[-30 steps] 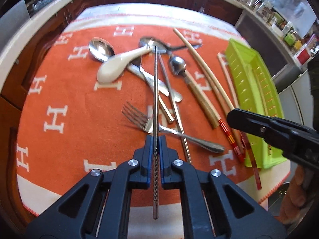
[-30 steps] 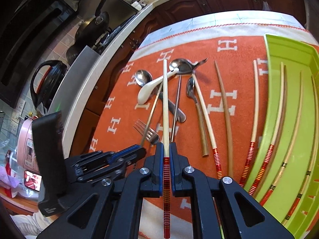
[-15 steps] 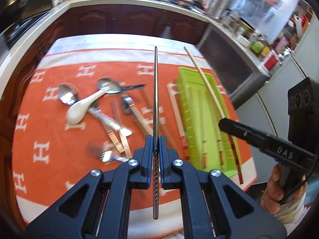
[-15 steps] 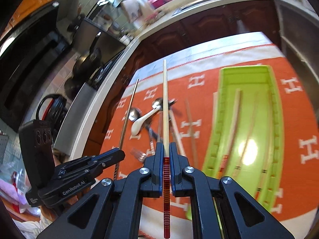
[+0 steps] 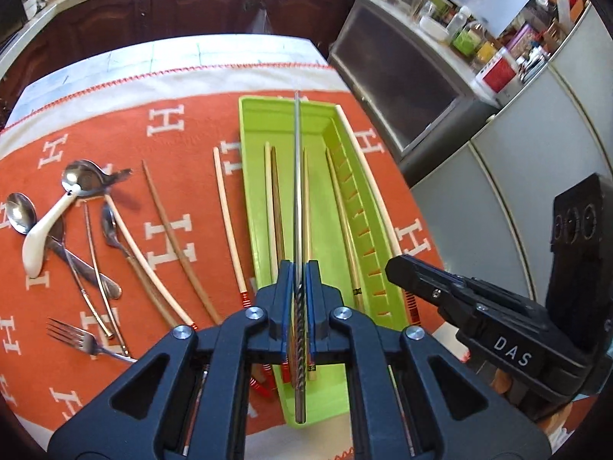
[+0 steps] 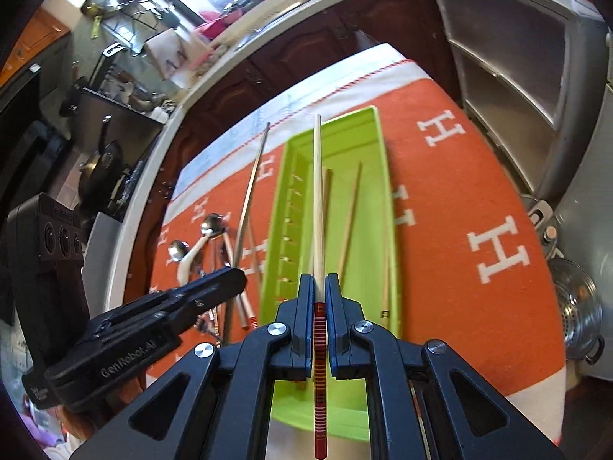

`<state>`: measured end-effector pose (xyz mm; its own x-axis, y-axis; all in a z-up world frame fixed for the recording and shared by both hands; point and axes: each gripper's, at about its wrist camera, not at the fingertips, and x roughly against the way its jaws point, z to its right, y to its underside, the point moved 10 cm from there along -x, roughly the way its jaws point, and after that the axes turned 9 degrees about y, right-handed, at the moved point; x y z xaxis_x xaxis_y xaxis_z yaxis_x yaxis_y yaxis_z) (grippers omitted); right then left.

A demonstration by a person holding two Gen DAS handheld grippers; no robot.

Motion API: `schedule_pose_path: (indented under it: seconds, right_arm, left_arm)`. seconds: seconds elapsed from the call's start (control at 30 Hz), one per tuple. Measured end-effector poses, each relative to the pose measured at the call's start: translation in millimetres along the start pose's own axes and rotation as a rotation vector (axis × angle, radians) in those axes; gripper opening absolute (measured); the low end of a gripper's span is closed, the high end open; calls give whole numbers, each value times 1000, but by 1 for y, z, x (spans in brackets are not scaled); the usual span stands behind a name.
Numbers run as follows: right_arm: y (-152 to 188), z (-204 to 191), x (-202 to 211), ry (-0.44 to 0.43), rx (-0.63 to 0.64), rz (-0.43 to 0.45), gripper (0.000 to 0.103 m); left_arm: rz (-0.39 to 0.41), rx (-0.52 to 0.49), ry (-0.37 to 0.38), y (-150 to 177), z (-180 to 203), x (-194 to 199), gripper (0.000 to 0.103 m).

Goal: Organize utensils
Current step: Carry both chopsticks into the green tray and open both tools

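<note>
Spoons, a fork (image 5: 82, 341) and loose chopsticks lie scattered at the left of the frame on the orange H-patterned cloth (image 5: 168, 142) covering the surface. Left gripper (image 5: 299, 295) fingers pinch a twisted silver metal chopstick (image 5: 297, 191) over the long lime-green plastic tray (image 5: 249, 122) at centre, which already holds several chopsticks. Right gripper (image 6: 320, 306) fingers clamp a pale wooden chopstick with red-striped end (image 6: 318, 199) above the same tray, the two grippers side by side.

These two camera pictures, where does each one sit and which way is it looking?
Left wrist: rides the left gripper, looking down its metal chopstick at the green tray; right gripper shows.
Right wrist: rides the right gripper, looking along its wooden chopstick; left gripper shows.
Both see tray and orange cloth.
</note>
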<state>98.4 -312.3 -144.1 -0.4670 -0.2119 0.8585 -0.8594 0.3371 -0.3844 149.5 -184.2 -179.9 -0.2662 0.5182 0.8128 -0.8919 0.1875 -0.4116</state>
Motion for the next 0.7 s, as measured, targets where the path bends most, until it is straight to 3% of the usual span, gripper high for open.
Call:
schedule_pose_path:
  seconds: [0.07,0.13,0.17,0.2,0.3,0.53,0.7]
  right_arm:
    - [2,7,-8,35,4,-11,11]
    - [2,8,-17,56,17,-17,27]
    - [2,7,-20,55,20,-14,34]
    - [3,5,-23,55,22,-11,36]
    - [4,1,-28,56,42,-12,37]
    - [10,-19,-28,50,98,-16,37]
    - [18,-44,-32,36,171,-34,36]
  left_arm:
    - [-15,-19,-23,3,0,-6,4]
    - [-20,-30,-35,5,1,-6,8]
    - [-15,-35,-42,6,0,-4,16]
    - [-11,-37,-48,7,-2,-2,28]
    - [30,-37,-91,9,-11,11,48]
    - [75,12,-165,22,-54,49,49]
    - [124,101,-242,37,-107,91,49]
